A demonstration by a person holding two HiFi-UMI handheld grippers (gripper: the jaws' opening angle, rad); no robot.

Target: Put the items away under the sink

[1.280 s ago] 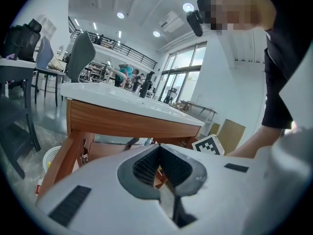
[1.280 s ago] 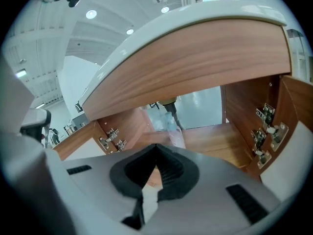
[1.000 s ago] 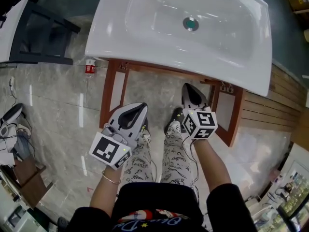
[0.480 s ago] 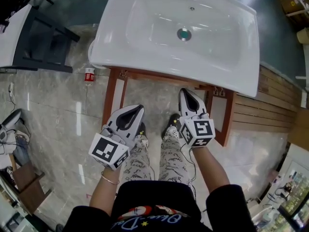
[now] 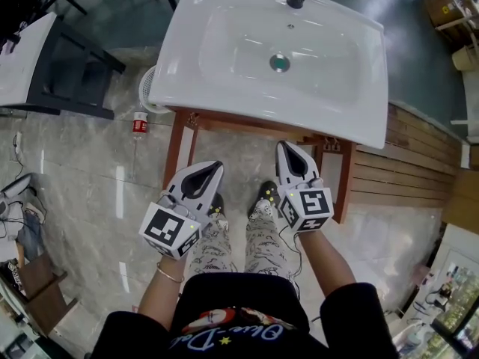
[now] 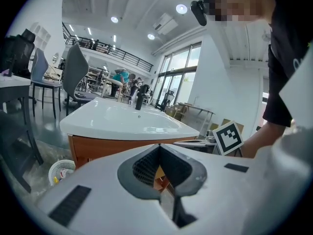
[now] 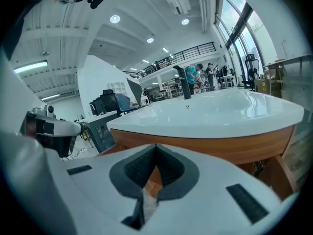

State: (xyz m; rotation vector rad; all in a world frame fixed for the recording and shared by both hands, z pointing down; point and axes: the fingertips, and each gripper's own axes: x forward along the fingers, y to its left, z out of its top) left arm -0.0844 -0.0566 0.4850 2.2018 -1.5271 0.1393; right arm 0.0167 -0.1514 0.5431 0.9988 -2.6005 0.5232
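A white sink [image 5: 224, 51] sits on a wooden cabinet with both doors swung open, the left door [image 5: 179, 144] and the right door [image 5: 346, 185]. My left gripper [image 5: 215, 167] hangs in front of the cabinet's left half, shut and empty. Level with it on the right, my right gripper [image 5: 287, 146] is also shut with nothing in it. In the left gripper view the jaws [image 6: 159, 146] meet before the sink's edge [image 6: 122, 119]. The right gripper view shows closed jaws [image 7: 156, 146] below the basin [image 7: 220, 114]. The cabinet's inside is hidden by the basin.
A small red bottle [image 5: 138, 124] and a white basket [image 5: 150, 88] stand on the marble floor left of the cabinet. A dark table [image 5: 67, 73] is farther left. Wooden slats [image 5: 404, 163] run along the right. The person's legs are below the grippers.
The head view has pulled back, so the sink looks smaller and more of it shows, faucet included. Both grippers have come up with the person, the right one more. Both stayed shut.
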